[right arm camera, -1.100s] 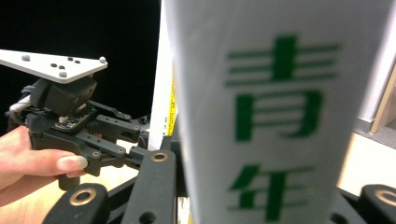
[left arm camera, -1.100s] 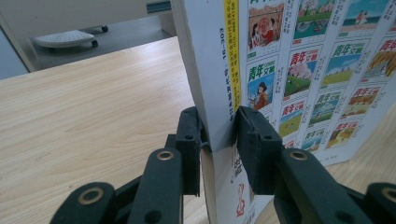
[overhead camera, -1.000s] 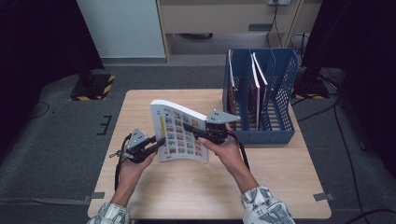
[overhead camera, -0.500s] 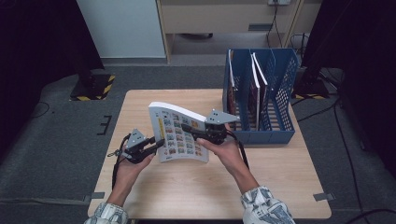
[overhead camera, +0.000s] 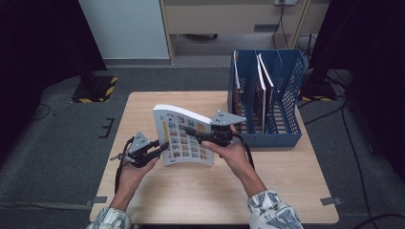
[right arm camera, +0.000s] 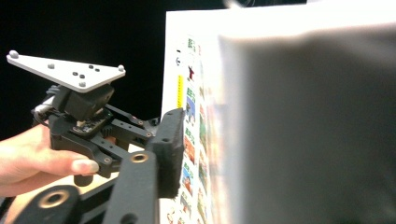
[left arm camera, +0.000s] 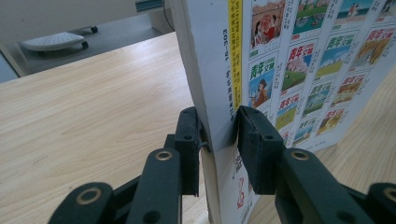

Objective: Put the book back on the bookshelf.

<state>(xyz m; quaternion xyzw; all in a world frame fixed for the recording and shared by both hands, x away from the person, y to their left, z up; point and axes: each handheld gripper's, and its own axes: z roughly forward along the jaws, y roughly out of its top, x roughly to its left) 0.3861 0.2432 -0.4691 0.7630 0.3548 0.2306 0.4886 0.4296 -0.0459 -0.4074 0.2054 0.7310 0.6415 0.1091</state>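
Pale wooden tabletop (overhead camera: pixel 157 100) stands on grey carpet, with a dark room around it and a light cabinet behind. Held up above the middle of that tabletop is a thick white paperback book (overhead camera: pixel 184 138) whose cover carries rows of small coloured pictures and a yellow strip near the spine. It stands nearly upright, tilted, with its lower edge just over the wood.

Left of the book, the left gripper (overhead camera: pixel 160 148) is clamped on its lower spine corner; in the left gripper view the two black pads (left arm camera: pixel 254 140) press on either side of the spine, the book (left arm camera: pixel 280 70) rising above them and the tabletop (left arm camera: pixel 93 93) stretching away behind.

At the book's right edge, the right gripper (overhead camera: pixel 196 134) reaches across the cover from the person's right hand (overhead camera: pixel 234 151). Its jaws have just been opening. In the right gripper view one black pad (right arm camera: pixel 169 149) stands just off the printed cover (right arm camera: pixel 196 140), a thin gap between them, while a blurred grey mass fills the other side; the book's edge lies between the jaws without being pressed. The left gripper (right arm camera: pixel 154 128) shows beyond in that view.

Right of the book, on the tabletop, stands a blue plastic mesh file rack (overhead camera: pixel 291 95) with thin books upright in its compartments, apart from the held book.
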